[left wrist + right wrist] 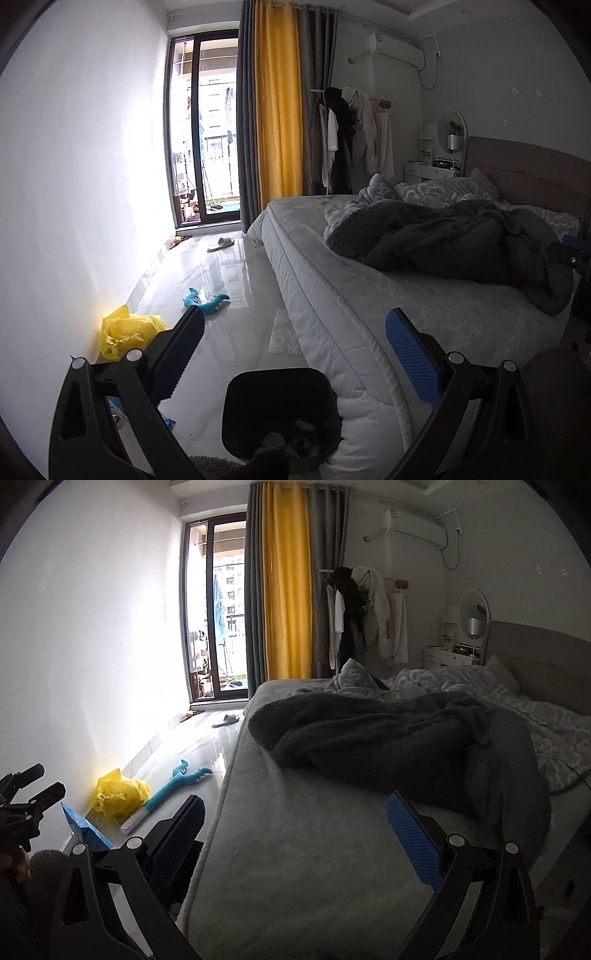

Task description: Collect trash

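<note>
Two grippers hang spread and empty in a bedroom with a glossy tiled floor [236, 295]. Left gripper [295, 354] hovers over a black bin [236, 406] holding scraps, beside the bed [332, 295]. Right gripper [295, 834] hovers above the mattress. A yellow bag [125, 332] lies by the wall.

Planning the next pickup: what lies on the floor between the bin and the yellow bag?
In the left wrist view, bare glossy tile separates the black bin from the yellow bag; the left tongs' finger crosses the sightline.
</note>
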The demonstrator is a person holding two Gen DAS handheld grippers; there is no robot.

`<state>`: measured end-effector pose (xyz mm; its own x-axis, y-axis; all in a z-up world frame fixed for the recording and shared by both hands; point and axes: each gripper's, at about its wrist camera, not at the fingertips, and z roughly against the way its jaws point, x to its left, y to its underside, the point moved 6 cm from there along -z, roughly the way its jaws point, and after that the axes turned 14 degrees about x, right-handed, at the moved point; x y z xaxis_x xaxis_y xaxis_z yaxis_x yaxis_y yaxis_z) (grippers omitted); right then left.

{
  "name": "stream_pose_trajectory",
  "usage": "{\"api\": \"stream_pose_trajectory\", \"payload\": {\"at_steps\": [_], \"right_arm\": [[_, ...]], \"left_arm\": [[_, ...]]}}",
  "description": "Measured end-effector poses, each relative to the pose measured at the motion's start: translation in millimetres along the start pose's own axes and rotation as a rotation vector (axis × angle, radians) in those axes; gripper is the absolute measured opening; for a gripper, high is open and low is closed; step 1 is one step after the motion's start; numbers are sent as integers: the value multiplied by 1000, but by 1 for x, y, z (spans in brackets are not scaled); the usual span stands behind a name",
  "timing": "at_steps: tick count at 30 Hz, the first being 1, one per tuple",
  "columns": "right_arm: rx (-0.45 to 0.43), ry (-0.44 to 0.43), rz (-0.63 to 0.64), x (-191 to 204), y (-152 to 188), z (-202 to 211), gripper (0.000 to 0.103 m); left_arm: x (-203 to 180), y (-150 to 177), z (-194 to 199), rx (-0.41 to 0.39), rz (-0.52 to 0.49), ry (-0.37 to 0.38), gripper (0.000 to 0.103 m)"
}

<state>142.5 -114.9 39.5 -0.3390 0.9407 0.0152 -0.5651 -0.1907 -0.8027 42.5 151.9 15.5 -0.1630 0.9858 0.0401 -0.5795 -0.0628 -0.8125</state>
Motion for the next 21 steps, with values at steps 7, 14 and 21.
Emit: {"api": "stream_pose_trajectory", "payload": {"at_steps": [7,14,21], "right_arm": [[26,-61,-73,-28,36,-5,100],[54,-79,-54,-36,43,-8,100],[54,-110,9,-21,46,1,100]], "left_arm": [[-16,21,-6,27,-7,-13,100],[-26,24,-12,35,-4,-17,100],[-26,23,-11,33,-6,-23,100]]}}
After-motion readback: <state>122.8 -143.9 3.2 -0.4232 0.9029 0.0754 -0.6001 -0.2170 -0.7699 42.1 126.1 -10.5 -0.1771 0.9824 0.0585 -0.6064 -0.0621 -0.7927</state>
